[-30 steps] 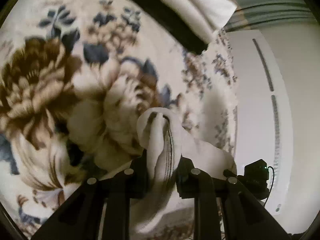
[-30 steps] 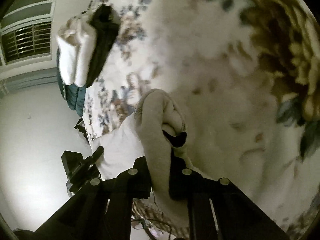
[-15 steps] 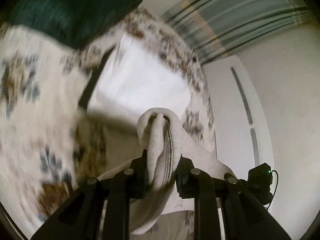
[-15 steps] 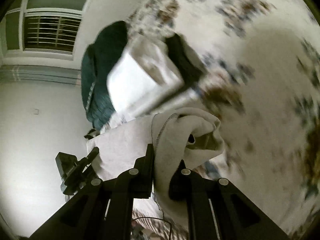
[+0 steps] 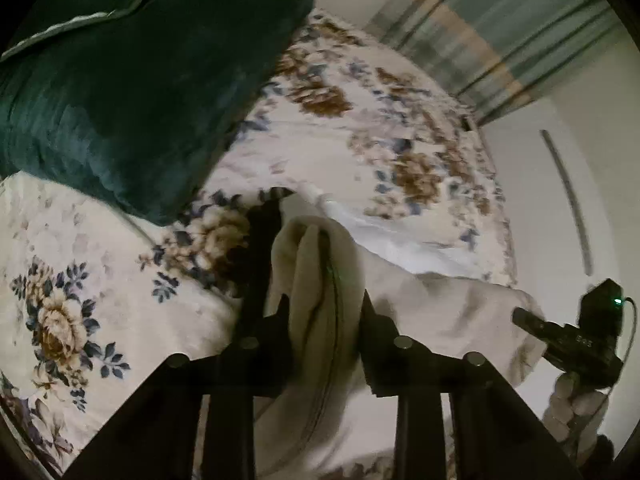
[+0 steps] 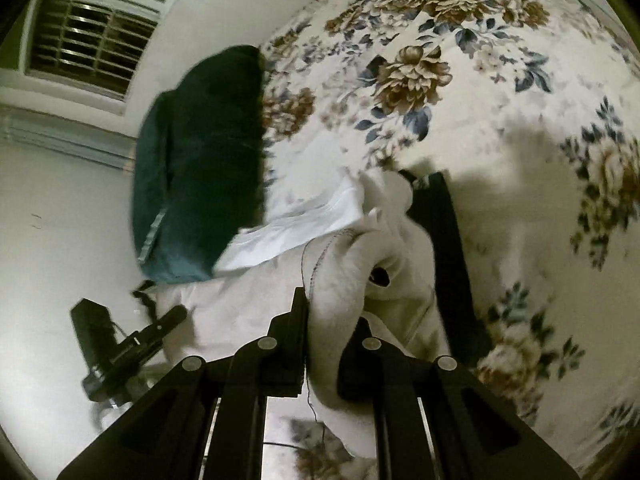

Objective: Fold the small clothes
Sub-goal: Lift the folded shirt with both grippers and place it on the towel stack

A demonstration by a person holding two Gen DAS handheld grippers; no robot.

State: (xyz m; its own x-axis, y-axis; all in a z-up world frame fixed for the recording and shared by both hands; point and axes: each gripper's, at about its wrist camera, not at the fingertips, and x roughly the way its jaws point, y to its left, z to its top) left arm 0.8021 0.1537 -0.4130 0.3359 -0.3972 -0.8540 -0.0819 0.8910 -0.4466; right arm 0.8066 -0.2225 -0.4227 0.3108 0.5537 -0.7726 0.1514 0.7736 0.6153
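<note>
A cream-white small garment is bunched between the fingers of my left gripper, which is shut on it. The same garment is pinched by my right gripper, also shut on it. The cloth stretches between the two grippers, held above the floral bedspread. The right gripper shows at the right edge of the left wrist view, and the left gripper at the lower left of the right wrist view. A stack of folded clothes, white and black, lies just beyond the garment.
A dark green pillow lies at the head of the bed; it also shows in the right wrist view. The floral bedspread spreads to the right. Striped curtains, a white wall and a barred window lie beyond.
Both grippers have carried the garment up the bed toward the green pillow and the folded stack. The stack is now right under the garment. Both grips stay shut.
</note>
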